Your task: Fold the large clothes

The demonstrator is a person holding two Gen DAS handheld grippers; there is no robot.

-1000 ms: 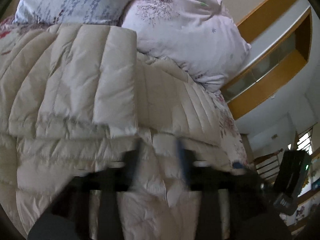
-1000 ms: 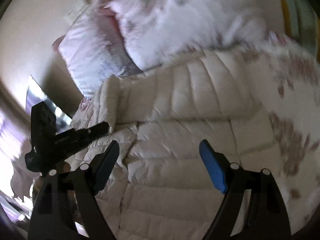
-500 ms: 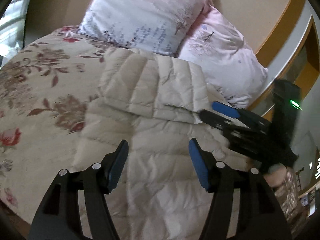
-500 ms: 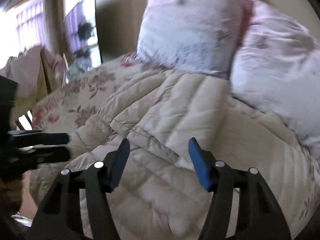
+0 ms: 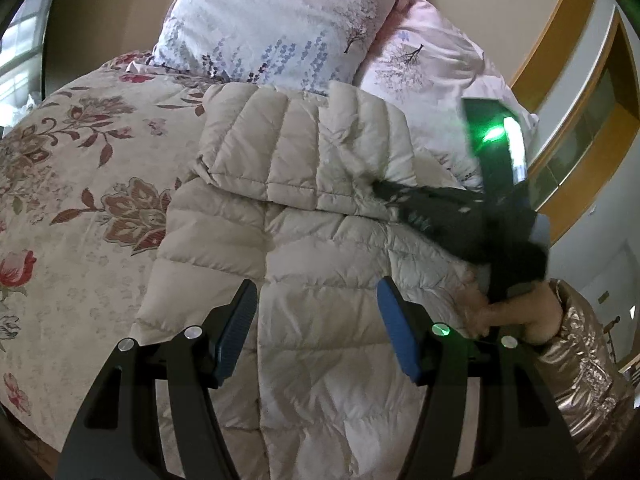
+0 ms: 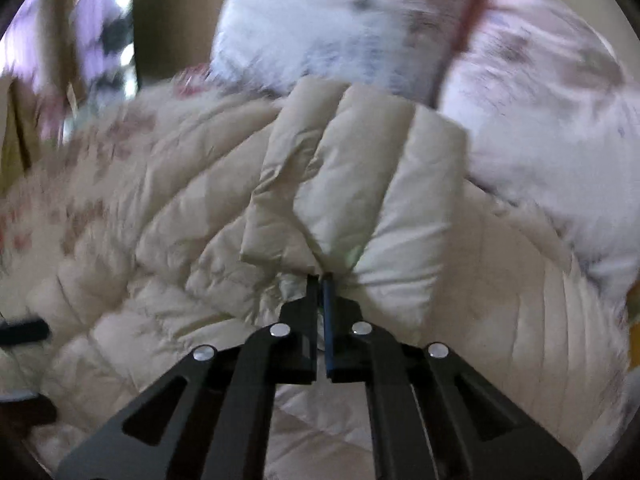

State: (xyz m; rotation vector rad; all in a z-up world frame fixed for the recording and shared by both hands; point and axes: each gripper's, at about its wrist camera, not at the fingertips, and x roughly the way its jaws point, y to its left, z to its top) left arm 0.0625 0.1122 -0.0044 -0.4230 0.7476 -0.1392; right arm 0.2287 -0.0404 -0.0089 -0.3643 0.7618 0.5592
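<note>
The big puffy cream quilted coat (image 5: 320, 264) lies flat on the flowery bedspread (image 5: 80, 184), its long side running from 6 o'clock up to 12 o'clock toward the two pale pillows (image 5: 280, 28). The right gripper (image 6: 322, 280) has its fingers pressed together, pinching the folded-over sleeve flap (image 6: 352, 184) just ahead at 12 o'clock. The left gripper (image 5: 316, 324) hovers over the coat's middle with fingers spread wide, holding nothing. The right one is nearer the flap.
</note>
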